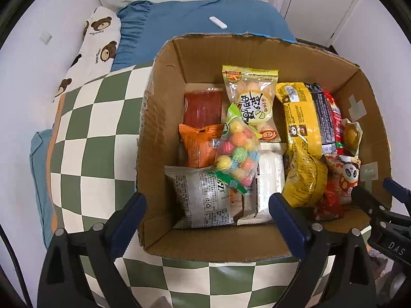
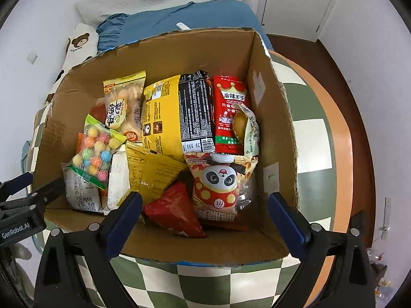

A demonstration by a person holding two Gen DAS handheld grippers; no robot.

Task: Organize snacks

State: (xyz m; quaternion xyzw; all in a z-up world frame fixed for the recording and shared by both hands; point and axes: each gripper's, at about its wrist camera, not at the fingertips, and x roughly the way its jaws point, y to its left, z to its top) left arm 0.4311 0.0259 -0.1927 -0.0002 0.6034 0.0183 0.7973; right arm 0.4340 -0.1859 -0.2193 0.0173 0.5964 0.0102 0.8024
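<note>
An open cardboard box (image 1: 164,107) (image 2: 272,133) stands on a green-and-white checkered table and holds several snack packs. A bag of coloured candy balls (image 1: 237,151) (image 2: 96,147) lies on top at the left. A large yellow bag (image 1: 299,118) (image 2: 161,118), a red pack (image 2: 230,113), a panda pack (image 2: 221,182) and a red triangular pack (image 2: 177,210) lie at the right. My left gripper (image 1: 208,205) is open and empty above the box's near left side. My right gripper (image 2: 205,205) is open and empty above the near right side.
The round checkered table (image 1: 90,138) (image 2: 308,133) has an orange rim. Behind it lie a blue cushion (image 1: 195,23), a bear-print pillow (image 1: 97,43) and a white blanket. White walls and a cabinet door stand behind. The other gripper shows at each view's edge (image 1: 380,213) (image 2: 23,205).
</note>
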